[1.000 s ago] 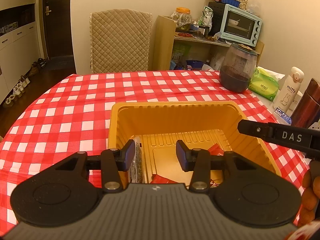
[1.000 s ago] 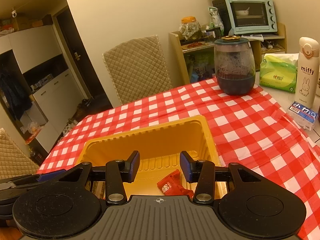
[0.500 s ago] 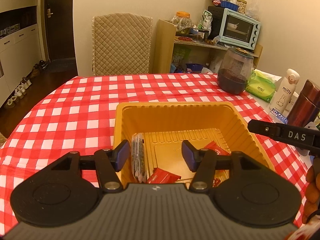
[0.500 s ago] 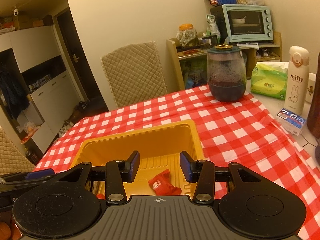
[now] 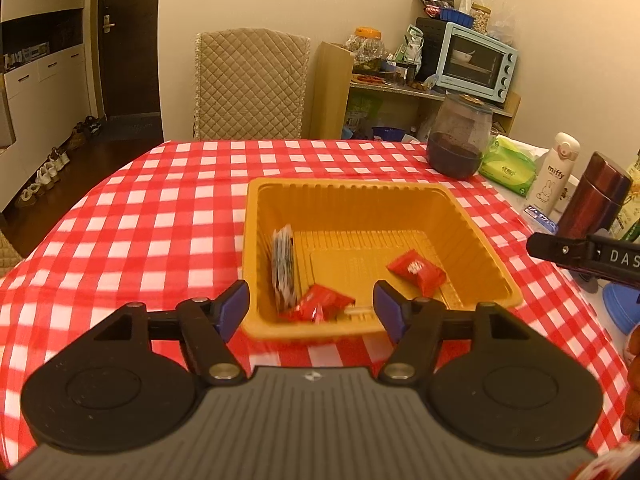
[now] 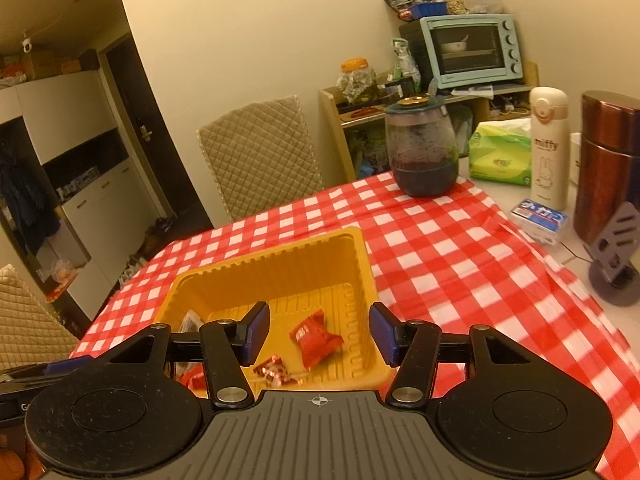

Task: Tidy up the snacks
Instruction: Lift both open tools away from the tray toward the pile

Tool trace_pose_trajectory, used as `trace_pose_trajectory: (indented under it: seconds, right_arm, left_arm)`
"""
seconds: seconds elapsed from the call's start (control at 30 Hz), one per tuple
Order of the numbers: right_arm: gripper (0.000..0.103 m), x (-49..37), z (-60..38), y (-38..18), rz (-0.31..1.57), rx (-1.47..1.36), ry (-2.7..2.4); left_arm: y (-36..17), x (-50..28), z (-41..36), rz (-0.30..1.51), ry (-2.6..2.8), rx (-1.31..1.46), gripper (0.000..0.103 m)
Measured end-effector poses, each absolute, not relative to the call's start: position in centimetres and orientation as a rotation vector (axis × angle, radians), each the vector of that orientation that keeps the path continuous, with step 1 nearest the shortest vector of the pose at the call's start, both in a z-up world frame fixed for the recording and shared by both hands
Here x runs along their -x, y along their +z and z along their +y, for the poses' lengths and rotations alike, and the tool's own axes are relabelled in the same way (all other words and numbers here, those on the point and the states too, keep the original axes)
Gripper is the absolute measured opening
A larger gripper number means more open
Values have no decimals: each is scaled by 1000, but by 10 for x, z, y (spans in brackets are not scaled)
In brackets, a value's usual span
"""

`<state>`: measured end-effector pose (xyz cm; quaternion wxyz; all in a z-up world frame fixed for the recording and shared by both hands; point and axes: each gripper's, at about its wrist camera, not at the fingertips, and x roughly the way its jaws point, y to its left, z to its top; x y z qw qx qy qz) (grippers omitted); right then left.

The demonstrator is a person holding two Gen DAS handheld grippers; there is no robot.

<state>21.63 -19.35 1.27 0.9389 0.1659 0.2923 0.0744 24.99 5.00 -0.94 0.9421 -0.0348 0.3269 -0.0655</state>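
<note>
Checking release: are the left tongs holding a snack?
No, the left tongs stand open and empty, while the red snack packets lie in the yellow tray.

Orange-yellow tray (image 5: pixel 472 236) on red-and-white checked tablecloth (image 5: pixel 168 216); inside the tray, red snack packets (image 5: pixel 416 272); behind it, beige quilted chair (image 5: pixel 250 88).

We see warm, dim amber indoor light, slight motion blur on the checked cloth (image 5: pixel 140 216), and strong fisheye bending with dark corners

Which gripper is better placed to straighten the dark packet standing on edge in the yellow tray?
Left, probably. The dark packet leans on the yellow tray wall just ahead of the left gripper; the right gripper, equally empty, faces a red packet instead.
</note>
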Motion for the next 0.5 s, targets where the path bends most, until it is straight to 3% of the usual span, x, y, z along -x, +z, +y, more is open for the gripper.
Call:
trace_pose_trajectory:
  seconds: [0.5]
  right_arm:
    - [57,-128,-190,-23,704,-330,150]
  left_arm:
    - [-19,-165,67,685,-95,71,67]
